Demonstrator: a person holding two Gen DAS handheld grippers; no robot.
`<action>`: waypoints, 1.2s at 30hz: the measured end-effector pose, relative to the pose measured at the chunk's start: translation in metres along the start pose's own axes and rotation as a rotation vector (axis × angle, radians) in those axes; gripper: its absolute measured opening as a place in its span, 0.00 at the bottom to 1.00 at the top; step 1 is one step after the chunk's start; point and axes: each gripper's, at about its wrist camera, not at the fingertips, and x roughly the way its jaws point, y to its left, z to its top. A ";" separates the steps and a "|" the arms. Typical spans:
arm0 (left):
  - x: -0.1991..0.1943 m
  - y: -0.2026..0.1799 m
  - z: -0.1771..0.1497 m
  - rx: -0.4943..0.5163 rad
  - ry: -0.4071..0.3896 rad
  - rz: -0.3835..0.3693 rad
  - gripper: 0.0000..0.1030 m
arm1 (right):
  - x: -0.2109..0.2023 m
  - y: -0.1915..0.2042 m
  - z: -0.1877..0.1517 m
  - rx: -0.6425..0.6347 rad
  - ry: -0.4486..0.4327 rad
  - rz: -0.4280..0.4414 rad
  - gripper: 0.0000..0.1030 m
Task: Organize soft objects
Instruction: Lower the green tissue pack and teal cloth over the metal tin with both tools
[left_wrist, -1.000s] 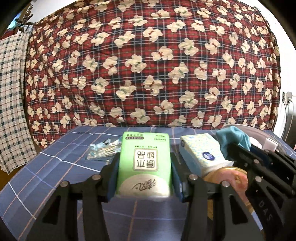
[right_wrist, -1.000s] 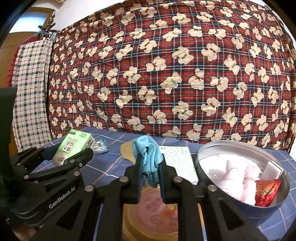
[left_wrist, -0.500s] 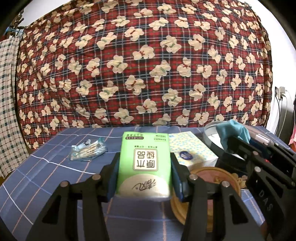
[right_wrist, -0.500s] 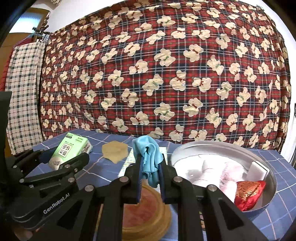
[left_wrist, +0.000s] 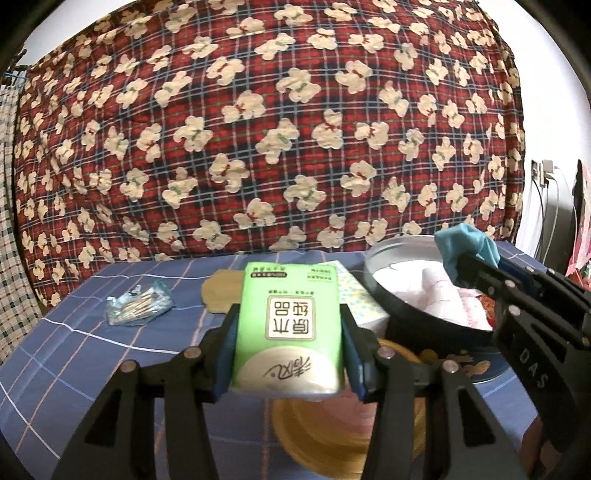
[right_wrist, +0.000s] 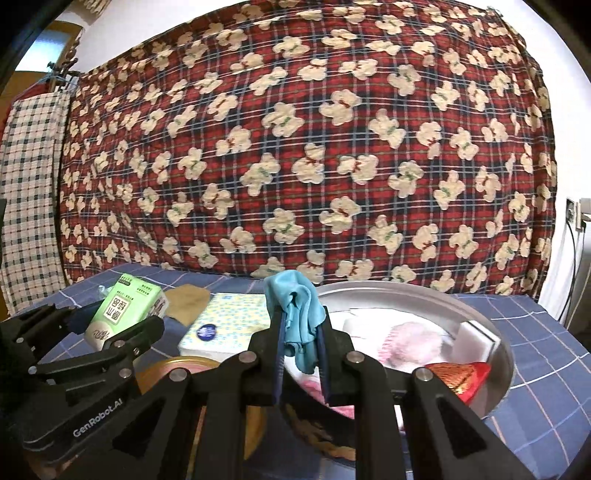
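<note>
My left gripper is shut on a green tissue pack and holds it above the blue checked tablecloth; the pack also shows in the right wrist view. My right gripper is shut on a teal cloth and holds it over the near rim of a round metal tin. In the left wrist view the teal cloth hangs over the tin. The tin holds white and pink soft items and a red and gold pouch.
A pale dotted tissue pack lies beside the tin. A round golden lid lies below both grippers. A flat tan piece and a clear bag of cotton swabs lie at the left. A red patterned quilt hangs behind the table.
Both grippers have moved to the right toward the tin with their loads. The teal cloth now sits over the tin's rim, and the tin fills more of both views.
</note>
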 end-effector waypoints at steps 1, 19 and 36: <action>0.000 -0.003 0.000 0.002 -0.001 -0.003 0.48 | 0.000 -0.004 0.000 0.004 0.000 -0.005 0.16; 0.005 -0.056 0.014 0.038 -0.027 -0.091 0.48 | -0.001 -0.062 0.002 0.045 -0.010 -0.107 0.16; 0.020 -0.096 0.041 0.031 -0.047 -0.184 0.48 | 0.010 -0.104 0.008 0.084 -0.011 -0.215 0.16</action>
